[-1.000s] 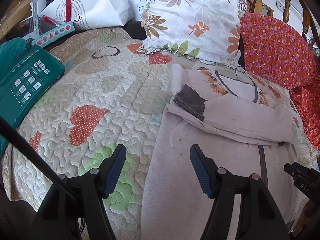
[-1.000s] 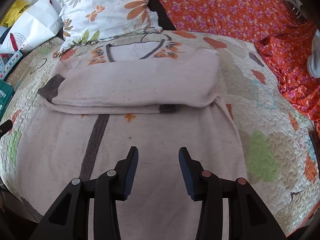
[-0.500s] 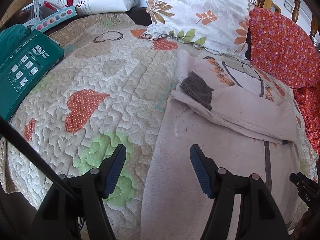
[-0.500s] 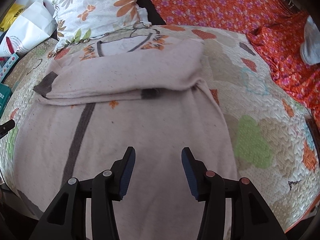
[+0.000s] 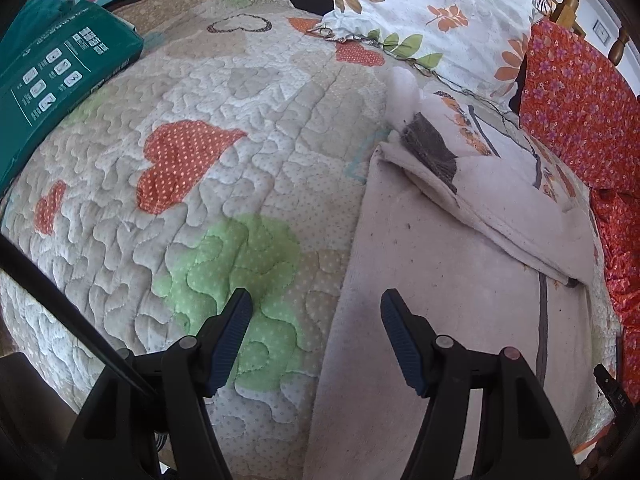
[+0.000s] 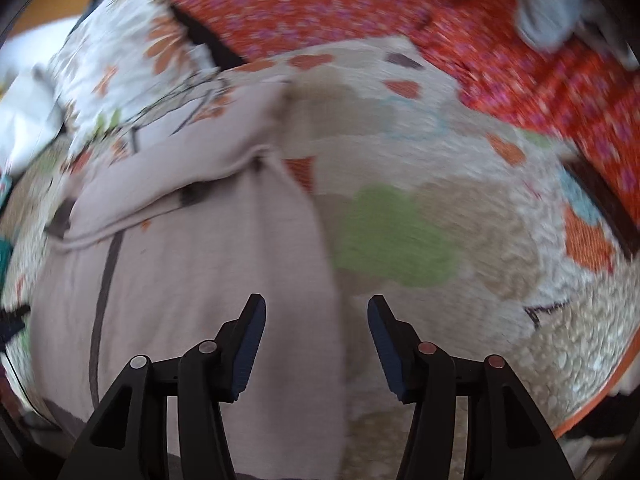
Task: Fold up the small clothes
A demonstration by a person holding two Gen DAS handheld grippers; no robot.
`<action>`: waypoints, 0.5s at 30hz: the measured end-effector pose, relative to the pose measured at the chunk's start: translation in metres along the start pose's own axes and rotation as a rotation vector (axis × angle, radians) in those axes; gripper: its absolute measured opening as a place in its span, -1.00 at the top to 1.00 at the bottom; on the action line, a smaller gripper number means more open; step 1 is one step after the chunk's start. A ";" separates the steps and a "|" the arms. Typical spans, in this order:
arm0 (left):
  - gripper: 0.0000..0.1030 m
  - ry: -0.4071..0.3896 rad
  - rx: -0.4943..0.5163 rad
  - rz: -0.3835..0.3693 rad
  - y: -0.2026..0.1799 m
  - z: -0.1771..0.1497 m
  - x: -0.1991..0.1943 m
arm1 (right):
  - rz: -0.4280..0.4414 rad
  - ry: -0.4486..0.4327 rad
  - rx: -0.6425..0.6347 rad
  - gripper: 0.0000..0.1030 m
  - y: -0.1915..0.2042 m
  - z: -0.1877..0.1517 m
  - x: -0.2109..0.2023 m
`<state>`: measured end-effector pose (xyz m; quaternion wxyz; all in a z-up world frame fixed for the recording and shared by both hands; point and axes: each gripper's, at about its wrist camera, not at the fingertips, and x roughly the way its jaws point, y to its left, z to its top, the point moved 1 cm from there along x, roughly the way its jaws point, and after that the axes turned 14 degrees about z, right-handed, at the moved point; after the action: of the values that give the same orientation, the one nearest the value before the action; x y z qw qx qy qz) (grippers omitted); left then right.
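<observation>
Two grippers hung over the bed with nothing between their fingers. The left gripper [image 5: 314,334] stood spread wide at 6 o'clock in its own view, astride the left side edge of the pale sweater [image 5: 448,292], one finger over the quilt [image 5: 224,128] and the other over the cloth; that placing looked meant for pinching the side edge for the next fold. The right gripper [image 6: 316,338] likewise straddled the sweater's right edge [image 6: 192,280] at 6 o'clock in its blurred view, its jaws having just been opening, with no cloth between them. The sweater lay flat on the quilt with both sleeves already laid across the chest, the dark cuff [image 5: 430,148] at about 1 o'clock in the left view, so the body fold seemed to be what remained. A floral pillow [image 5: 432,12] sat beyond the collar at 12 o'clock, an orange flowered cover [image 5: 580,100] at 2 o'clock. At 10 o'clock lay a green box [image 5: 52,84] printed with small white icons and lines of text too small to read; no brand could be made out. The right gripper's tip [image 5: 614,390] showed at 4 o'clock with tiny letters, possibly "DAS".
</observation>
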<state>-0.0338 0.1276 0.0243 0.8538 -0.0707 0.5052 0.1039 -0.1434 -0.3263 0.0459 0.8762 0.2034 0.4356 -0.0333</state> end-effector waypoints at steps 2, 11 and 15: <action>-0.28 -0.003 0.013 -0.003 -0.001 -0.002 0.000 | 0.029 0.010 0.068 -0.12 -0.016 -0.004 0.000; -0.20 0.056 0.098 -0.094 0.001 -0.022 -0.005 | 0.367 0.059 0.286 -0.15 -0.028 -0.044 0.004; -0.04 0.148 0.065 -0.225 0.011 -0.036 -0.006 | 0.452 0.075 0.319 -0.15 -0.025 -0.064 -0.002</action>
<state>-0.0704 0.1295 0.0122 0.8223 -0.1067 0.5587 -0.0146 -0.1985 -0.3243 0.0047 0.8016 0.4318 0.4006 0.1023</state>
